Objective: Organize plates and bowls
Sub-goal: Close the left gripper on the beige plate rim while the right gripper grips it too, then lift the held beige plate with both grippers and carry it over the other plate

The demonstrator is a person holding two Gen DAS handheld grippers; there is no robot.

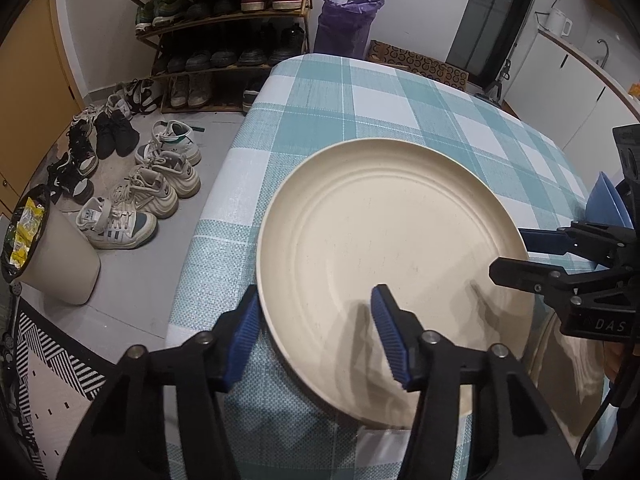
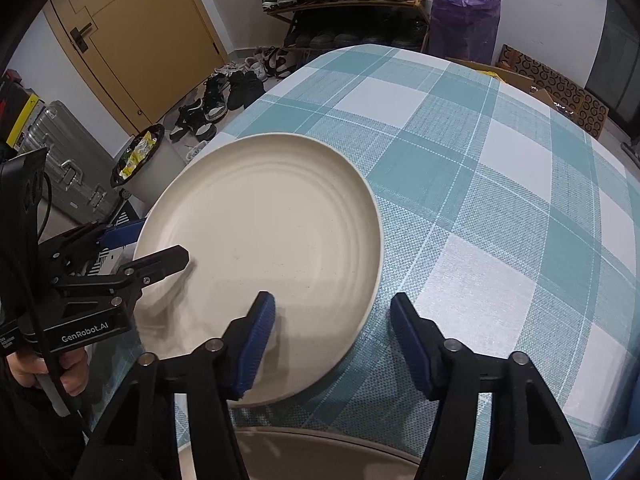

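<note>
A large cream plate (image 1: 380,220) (image 2: 260,208) lies flat near the front left of a table under a teal and white checked cloth (image 1: 360,100). My left gripper (image 1: 316,300) straddles the plate's left rim, one blue pad just outside it and the other over the plate's inside. My right gripper (image 2: 333,300) straddles the right rim the same way, with a gap between rim and outer pad. Both stand open around the rim. Each gripper shows in the other's view: the right gripper (image 1: 516,254), and the left gripper (image 2: 156,242).
Blue bowls (image 1: 608,196) sit at the right edge behind the right gripper. Another beige dish (image 2: 300,452) lies at the near table edge. On the floor to the left stand a bin (image 1: 52,248), several shoes (image 1: 152,184) and a shoe rack (image 1: 224,32).
</note>
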